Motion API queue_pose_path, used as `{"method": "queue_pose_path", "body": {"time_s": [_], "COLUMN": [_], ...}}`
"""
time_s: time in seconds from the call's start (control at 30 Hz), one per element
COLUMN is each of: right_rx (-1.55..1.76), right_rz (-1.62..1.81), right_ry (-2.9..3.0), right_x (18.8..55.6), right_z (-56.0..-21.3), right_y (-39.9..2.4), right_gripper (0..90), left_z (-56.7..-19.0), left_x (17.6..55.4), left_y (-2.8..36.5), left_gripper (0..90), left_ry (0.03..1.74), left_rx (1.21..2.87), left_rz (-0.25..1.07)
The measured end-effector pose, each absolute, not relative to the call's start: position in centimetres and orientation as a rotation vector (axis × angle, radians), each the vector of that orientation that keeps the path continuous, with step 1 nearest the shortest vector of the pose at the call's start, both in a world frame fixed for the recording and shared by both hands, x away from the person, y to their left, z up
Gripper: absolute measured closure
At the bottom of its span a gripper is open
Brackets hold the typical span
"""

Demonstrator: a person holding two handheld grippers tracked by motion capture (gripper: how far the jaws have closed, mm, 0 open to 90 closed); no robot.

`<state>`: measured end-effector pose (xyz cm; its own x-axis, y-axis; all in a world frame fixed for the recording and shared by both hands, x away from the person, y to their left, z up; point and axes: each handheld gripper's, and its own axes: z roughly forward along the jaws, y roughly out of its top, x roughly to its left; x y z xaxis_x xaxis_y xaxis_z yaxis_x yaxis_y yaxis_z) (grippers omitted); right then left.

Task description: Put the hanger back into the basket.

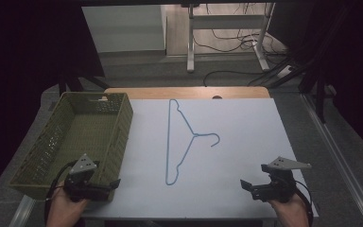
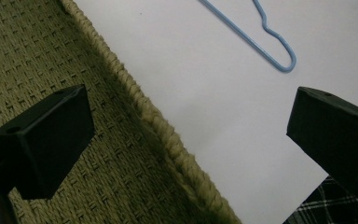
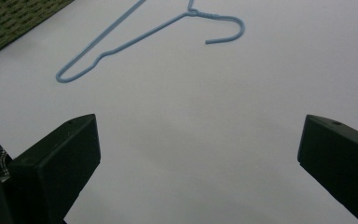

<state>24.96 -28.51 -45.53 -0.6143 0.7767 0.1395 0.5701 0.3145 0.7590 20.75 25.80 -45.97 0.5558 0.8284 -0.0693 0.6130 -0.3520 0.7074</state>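
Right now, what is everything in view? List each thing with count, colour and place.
hanger: one, light blue wire, flat on the sheet's middle, hook toward the right.
basket: one, olive green woven, left side of the table, nothing inside.
sheet: one, white, covering the tabletop.
table: one, wooden, its far edge showing beyond the sheet.
stand: one, white metal frame, on the floor behind, cables around it.
left gripper: one, black, jaws open, by the basket's near corner.
right gripper: one, black, jaws open, over the sheet's near right.
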Motion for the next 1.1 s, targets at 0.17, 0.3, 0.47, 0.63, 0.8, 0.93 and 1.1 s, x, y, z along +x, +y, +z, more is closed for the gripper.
{"method": "queue_pose_path", "body": {"time_s": [0.17, 0.3, 0.47, 0.63, 0.8, 0.93, 1.1], "right_rx": [1.229, 1.233, 1.228, 1.221, 1.214, 1.216, 1.217], "right_rz": [1.168, 1.157, 1.143, 1.127, 1.117, 1.115, 1.097], "right_ry": [2.329, 2.331, 2.336, 2.356, 2.356, 2.359, 2.373], "right_x": [24.93, 24.93, 24.91, 24.95, 24.95, 25.03, 25.2], "right_z": [-45.56, -45.57, -45.59, -45.76, -45.79, -45.8, -45.6], "right_y": [-28.43, -28.35, -28.26, -28.09, -28.03, -28.01, -27.7], "right_gripper": [0.0, 0.0, 0.0, 0.0, 0.0, 0.0, 0.0], "left_z": [-45.99, -46.09, -46.09, -46.04, -46.01, -45.91, -45.82], "left_x": [20.72, 20.72, 20.71, 20.69, 20.69, 20.66, 20.62], "left_y": [25.84, 25.9, 25.85, 25.82, 25.84, 25.85, 25.84], "left_gripper": [0.6, 0.6, 0.6, 0.9, 1.0, 1.1, 1.3], "left_ry": [1.143, 1.142, 1.137, 1.137, 1.135, 1.128, 1.128], "left_rx": [2.09, 2.089, 2.093, 2.096, 2.095, 2.091, 2.088], "left_rz": [0.396, 0.396, 0.397, 0.392, 0.389, 0.391, 0.395]}}
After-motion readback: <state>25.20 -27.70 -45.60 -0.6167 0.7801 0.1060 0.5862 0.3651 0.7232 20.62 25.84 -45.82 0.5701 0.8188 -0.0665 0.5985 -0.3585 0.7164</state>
